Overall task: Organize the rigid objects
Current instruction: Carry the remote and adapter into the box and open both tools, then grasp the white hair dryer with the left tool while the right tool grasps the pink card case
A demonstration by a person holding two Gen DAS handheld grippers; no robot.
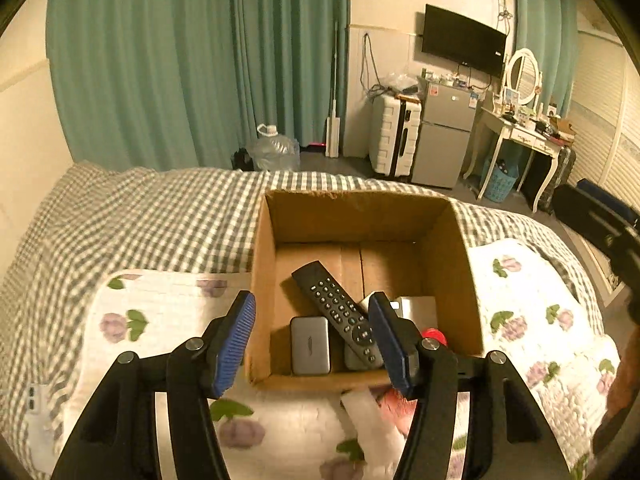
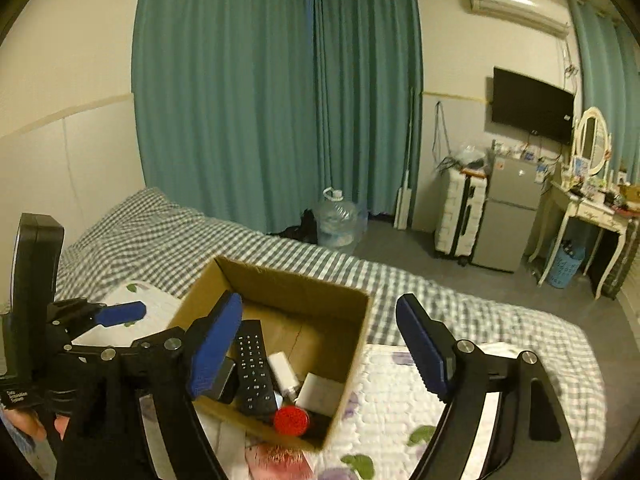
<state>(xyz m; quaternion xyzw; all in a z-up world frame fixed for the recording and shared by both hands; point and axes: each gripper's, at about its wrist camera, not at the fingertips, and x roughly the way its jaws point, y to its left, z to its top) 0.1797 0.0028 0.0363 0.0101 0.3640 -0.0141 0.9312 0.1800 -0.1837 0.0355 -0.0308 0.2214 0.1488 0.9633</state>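
An open cardboard box (image 1: 448, 280) (image 2: 352, 344) sits on the bed. Inside lie a black remote (image 1: 336, 312) (image 2: 253, 368), a grey flat case (image 1: 310, 345), a white block (image 2: 322, 395), a small white item (image 2: 283, 372) and a red round object (image 2: 291, 421) (image 1: 434, 335). My left gripper (image 1: 312, 340) is open and empty, hovering over the box's near edge; it also shows at the left of the right wrist view (image 2: 120, 314). My right gripper (image 2: 320, 344) is open and empty above the box.
A floral quilt (image 1: 160, 312) (image 2: 400, 392) lies over a checked sheet (image 1: 160, 216). A pink and white item (image 1: 384, 408) lies in front of the box. Beyond the bed: water jug (image 2: 338, 220), suitcase (image 2: 460, 216), fridge (image 2: 508, 216), dressing table (image 2: 588, 216).
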